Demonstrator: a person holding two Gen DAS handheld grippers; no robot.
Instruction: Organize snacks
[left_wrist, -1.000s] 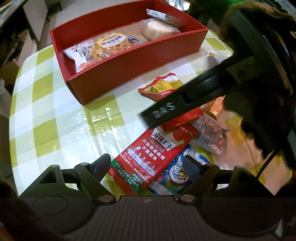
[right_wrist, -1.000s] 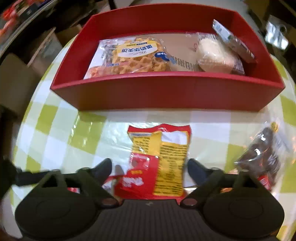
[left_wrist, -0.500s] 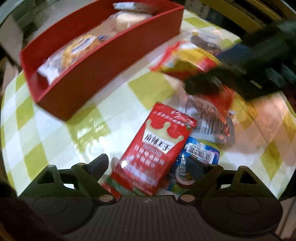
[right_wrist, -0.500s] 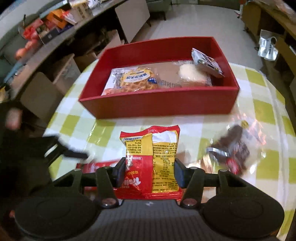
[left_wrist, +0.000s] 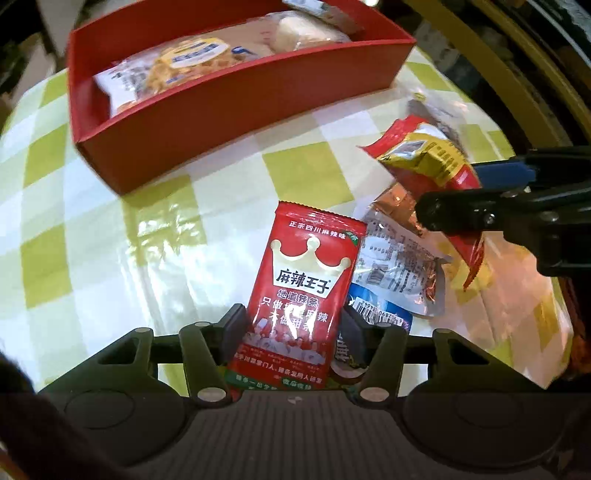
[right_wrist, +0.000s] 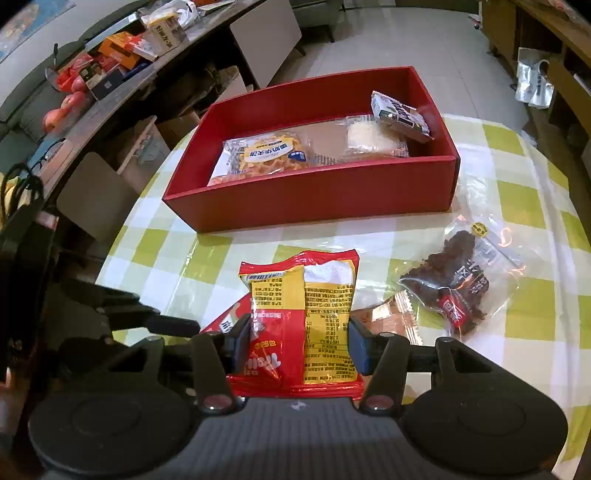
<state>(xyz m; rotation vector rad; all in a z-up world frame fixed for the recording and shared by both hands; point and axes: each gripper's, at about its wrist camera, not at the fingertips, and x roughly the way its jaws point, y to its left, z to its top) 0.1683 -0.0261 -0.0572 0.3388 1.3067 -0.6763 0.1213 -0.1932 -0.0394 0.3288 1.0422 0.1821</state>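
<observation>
A red box sits on the checked table and holds a waffle pack, a pale cake pack and a small dark-printed pack. My left gripper is shut on a red crown-printed snack packet, its lower end between the fingers. My right gripper is shut on a red and yellow snack bag and holds it above the table; it also shows in the left wrist view.
A clear pack of dark meat snack lies right of the bag. An orange foil pack and a blue pack lie beside the crown packet. A cluttered counter stands at far left. The table edge curves nearby.
Both grippers closed on their packets. The right one lifted the red and yellow bag off the table and pulled back; the left now grips the crown packet.
</observation>
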